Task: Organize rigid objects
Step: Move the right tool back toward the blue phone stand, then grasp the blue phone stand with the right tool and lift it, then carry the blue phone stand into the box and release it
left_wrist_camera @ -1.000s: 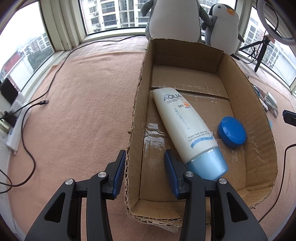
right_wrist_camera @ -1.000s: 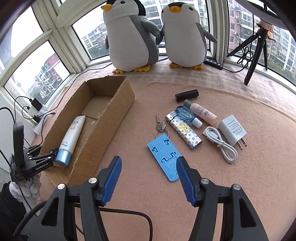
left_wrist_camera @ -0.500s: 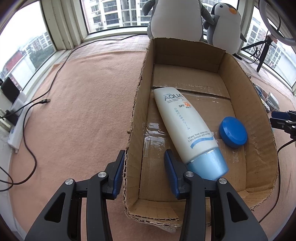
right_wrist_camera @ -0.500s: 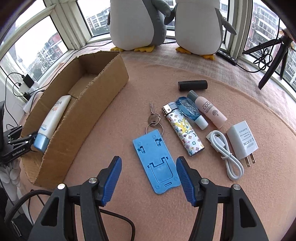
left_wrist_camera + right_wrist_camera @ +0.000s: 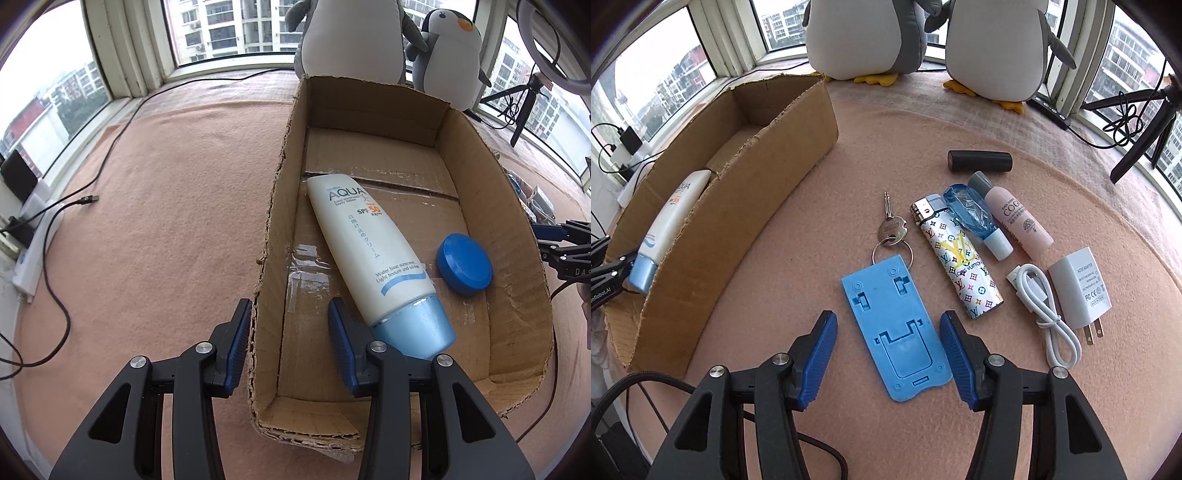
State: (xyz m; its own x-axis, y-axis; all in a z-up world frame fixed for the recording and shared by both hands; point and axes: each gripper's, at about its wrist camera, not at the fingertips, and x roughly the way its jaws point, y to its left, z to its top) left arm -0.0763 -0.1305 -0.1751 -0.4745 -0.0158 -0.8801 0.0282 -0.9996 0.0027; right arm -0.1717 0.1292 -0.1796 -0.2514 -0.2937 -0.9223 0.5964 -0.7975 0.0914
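A cardboard box [image 5: 513, 206] lies on the tan blanket and holds a white sunscreen tube [image 5: 369, 247] and a round blue lid [image 5: 464, 264]. My left gripper [image 5: 290, 341] is open, its fingers straddling the box's left wall near the front corner. In the right wrist view my right gripper [image 5: 886, 358] is open low over a blue phone stand [image 5: 895, 325], one finger on each side of it. Beyond lie a key on a ring [image 5: 892, 230], a patterned lighter [image 5: 956, 260], a blue wrapped tube [image 5: 975, 219], a pink bottle [image 5: 1015, 218] and a black cylinder [image 5: 979, 161].
A white charger [image 5: 1080, 291] and coiled white cable [image 5: 1047, 314] lie at the right. Two plush penguins [image 5: 864, 33] sit by the window. A tripod [image 5: 1141, 122] stands far right. Cables and a power strip [image 5: 35, 243] run along the left window edge. The box [image 5: 713, 229] stands left of the stand.
My right gripper has moved forward and down, so its fingers now flank the blue phone stand. The left gripper has stayed at the box's left wall.
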